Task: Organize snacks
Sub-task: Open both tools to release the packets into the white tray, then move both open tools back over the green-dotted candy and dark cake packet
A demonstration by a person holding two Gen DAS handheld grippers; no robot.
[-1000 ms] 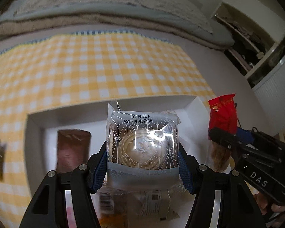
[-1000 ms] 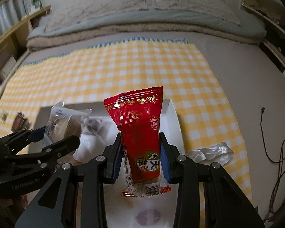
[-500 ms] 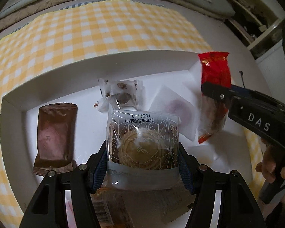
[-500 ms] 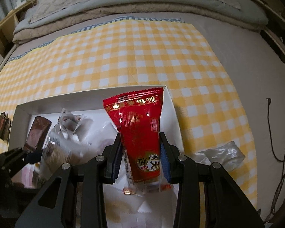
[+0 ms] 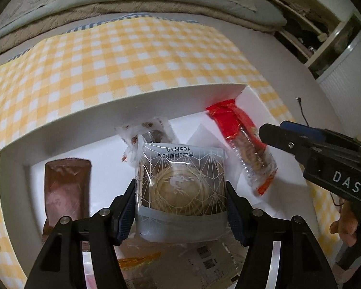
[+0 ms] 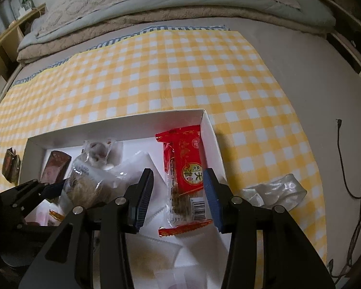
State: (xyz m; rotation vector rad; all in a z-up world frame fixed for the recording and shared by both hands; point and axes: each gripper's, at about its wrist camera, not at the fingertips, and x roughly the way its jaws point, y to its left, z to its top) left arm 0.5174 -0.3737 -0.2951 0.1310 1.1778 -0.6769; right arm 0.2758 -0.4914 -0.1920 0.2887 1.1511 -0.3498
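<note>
Red snack pack now lies loose in the white box, by its right wall; half a second ago the right gripper clamped it, now its fingers stand wide either side. We judge that item placed. Left gripper still grips the clear pastry pack over the box's middle, not yet released. Legible: "天津" on the red pack, "105H110" on the pastry pack, "DAS" on the right gripper's body.
</note>
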